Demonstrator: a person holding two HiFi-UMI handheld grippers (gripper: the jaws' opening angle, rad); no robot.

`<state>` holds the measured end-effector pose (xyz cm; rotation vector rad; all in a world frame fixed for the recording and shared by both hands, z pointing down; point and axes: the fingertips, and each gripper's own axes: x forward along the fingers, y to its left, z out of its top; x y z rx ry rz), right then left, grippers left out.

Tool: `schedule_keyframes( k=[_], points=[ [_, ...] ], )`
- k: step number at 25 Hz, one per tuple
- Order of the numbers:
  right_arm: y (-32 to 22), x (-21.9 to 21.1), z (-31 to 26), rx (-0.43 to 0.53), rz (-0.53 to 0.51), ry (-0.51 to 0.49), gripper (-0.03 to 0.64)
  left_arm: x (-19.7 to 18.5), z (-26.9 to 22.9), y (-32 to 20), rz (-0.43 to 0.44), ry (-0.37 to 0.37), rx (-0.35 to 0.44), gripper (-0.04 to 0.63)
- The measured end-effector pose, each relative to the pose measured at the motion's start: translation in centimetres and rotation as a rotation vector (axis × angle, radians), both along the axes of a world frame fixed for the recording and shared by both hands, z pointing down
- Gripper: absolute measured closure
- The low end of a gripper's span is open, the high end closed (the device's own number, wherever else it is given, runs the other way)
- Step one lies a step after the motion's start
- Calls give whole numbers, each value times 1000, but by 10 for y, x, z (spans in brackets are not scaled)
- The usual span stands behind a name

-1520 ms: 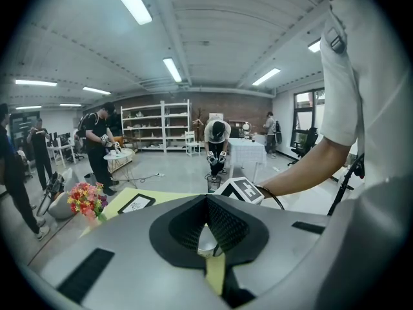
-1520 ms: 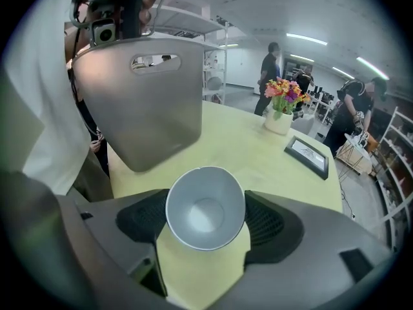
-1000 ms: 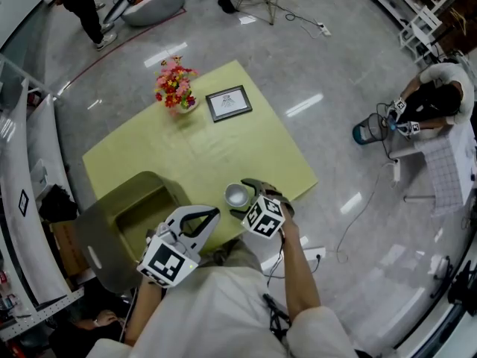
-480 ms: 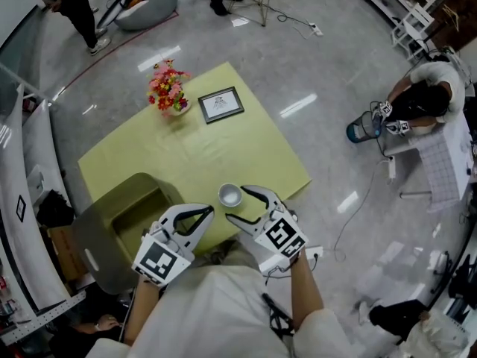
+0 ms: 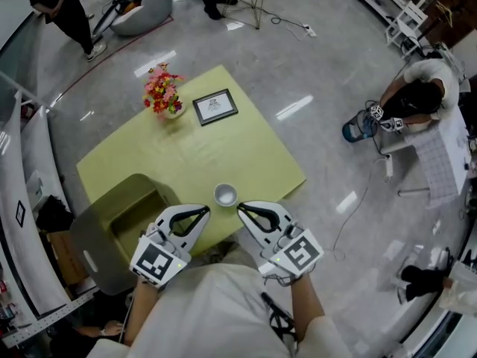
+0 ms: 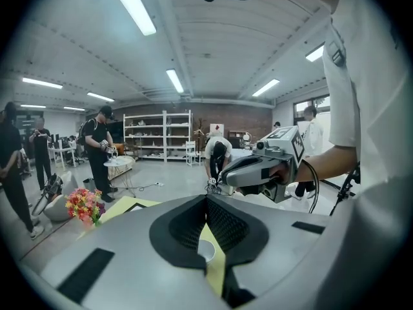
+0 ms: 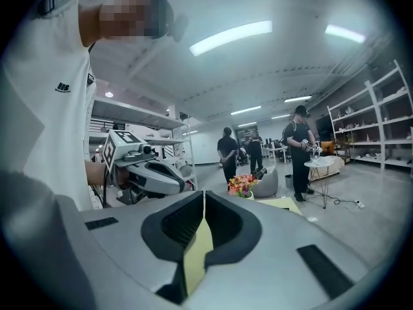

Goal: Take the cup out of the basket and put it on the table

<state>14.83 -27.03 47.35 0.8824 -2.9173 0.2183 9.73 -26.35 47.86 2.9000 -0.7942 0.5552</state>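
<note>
Cup: the cup [image 5: 226, 195] stands upright on the table [image 5: 223, 151], close to the near edge and between my two grippers' tips.
Basket: the basket [image 5: 100, 233] sits at the table's near-left corner, left of the cup and apart from it. It seems to overhang the edge, though from above I can't be sure.
Left gripper: my left gripper [image 5: 204, 210] has its jaws pressed together with nothing in them, just near-left of the cup and not touching it.
Right gripper: my right gripper [image 5: 241, 209] has just been closing, and its jaws now meet on nothing, just near-right of the cup.
Far corner: flowers [image 5: 164, 94], with a picture frame [image 5: 215, 107] lying flat to their right.
</note>
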Motion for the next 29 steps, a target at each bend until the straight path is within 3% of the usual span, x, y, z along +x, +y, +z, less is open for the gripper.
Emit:
schedule_keyframes(
  k=[4,14,29],
  points=[
    [3,1,-7,-1,26,-40,607,0,-5,2,-6,17,7,586],
    [6,0,-3,-5,57,-33,608,-5,-10,3,-39,103,11,586],
    [8,-3,-7,8,69,-43,609,-8,-17,6,-39,149,23,586]
  ],
)
